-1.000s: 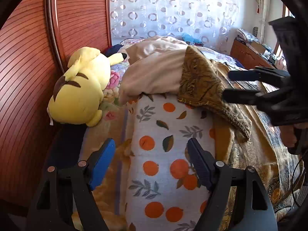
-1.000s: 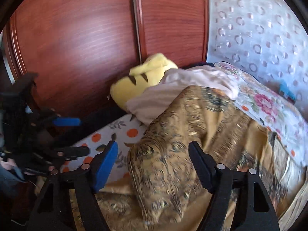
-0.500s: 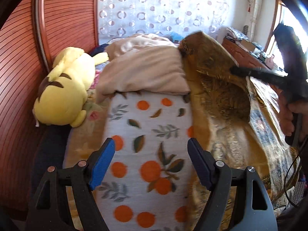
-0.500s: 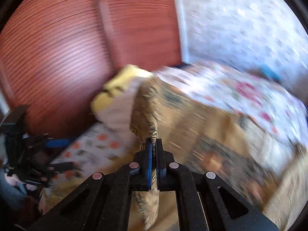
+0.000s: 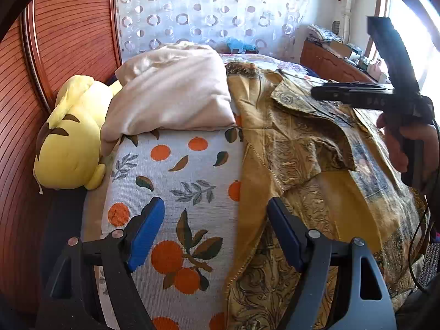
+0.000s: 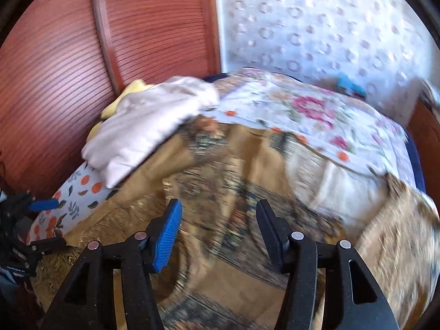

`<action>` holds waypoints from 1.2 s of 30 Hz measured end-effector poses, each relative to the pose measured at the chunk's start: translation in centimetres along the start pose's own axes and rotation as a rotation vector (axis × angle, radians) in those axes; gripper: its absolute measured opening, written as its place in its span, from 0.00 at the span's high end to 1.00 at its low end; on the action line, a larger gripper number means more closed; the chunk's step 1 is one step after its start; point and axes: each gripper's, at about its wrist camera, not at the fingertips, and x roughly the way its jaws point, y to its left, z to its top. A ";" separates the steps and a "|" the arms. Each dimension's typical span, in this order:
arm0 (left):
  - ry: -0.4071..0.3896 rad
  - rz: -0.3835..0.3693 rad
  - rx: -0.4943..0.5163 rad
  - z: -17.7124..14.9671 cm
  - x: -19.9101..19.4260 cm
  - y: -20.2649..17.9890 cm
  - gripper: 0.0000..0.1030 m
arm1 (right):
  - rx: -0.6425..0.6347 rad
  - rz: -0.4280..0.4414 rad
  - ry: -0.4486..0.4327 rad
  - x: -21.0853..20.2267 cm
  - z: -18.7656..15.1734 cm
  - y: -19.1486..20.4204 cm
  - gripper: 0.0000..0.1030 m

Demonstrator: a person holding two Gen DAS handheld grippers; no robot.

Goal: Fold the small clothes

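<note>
The gold patterned cloth [image 5: 297, 148] lies spread and rumpled over the right half of my left wrist view, one edge folded over on itself, a hemmed border running down the middle of the frame beside the orange-print cover [image 5: 176, 181]. In my right wrist view the same cloth [image 6: 220, 192] fills the centre and lower frame, blurred.

My left gripper [image 5: 216, 231] sits at the bottom of its own view with its blue-padded jaws wide apart, holding nothing; one finger is over the orange print, the other over the gold cloth's edge. My right gripper [image 6: 218, 231] is likewise spread apart and empty, low in its frame above the gold cloth. From the left view it [image 5: 324, 92] appears at the upper right, seen edge-on, with my right hand [image 5: 407, 143] wrapped around its handle.

At the centre top of the left view a cream garment [image 5: 176, 96] lies bunched on the orange-print cover, touching the gold cloth's upper edge. A yellow plush toy [image 5: 68, 143] rests at the left against the reddish wooden panel [image 5: 68, 27]. Behind is a white curtain with ring patterns [image 5: 209, 11], and a floral bedsheet [image 6: 316, 112] occupies the upper right of the right view.
</note>
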 end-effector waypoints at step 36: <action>-0.066 0.029 0.004 2.9 -2.0 -2.2 0.23 | 0.153 -0.249 -0.032 -11.2 -11.5 -11.2 0.39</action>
